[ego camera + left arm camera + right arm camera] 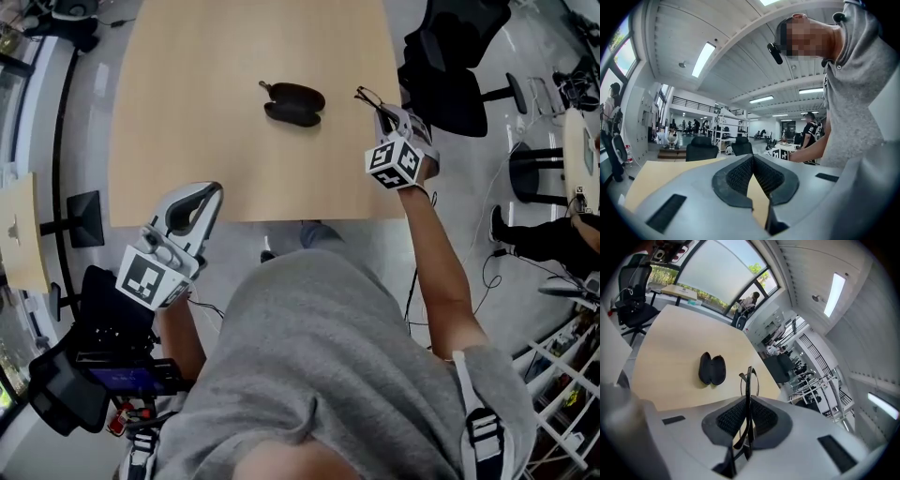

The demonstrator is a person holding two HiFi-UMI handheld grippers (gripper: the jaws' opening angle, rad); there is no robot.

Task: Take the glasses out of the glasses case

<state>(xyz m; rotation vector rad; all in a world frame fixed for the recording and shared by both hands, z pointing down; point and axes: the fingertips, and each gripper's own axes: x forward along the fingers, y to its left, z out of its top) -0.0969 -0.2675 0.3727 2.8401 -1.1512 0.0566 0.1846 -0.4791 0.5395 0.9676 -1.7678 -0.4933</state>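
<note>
- Now the right gripper (748,404) is clamped on the thin black-framed glasses (749,378), holding them near the right edge of the wooden table (187,122).
- The black glasses case (293,103) lies open on the table, apart from the glasses.
- The left gripper (753,158) has its jaws pressed together on nothing, at the table's near edge.

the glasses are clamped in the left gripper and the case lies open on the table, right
Not quite. The glasses are clamped in the right gripper, not the left, as the right gripper view shows; the left gripper is shut on nothing. The case does lie open on the table.
</note>
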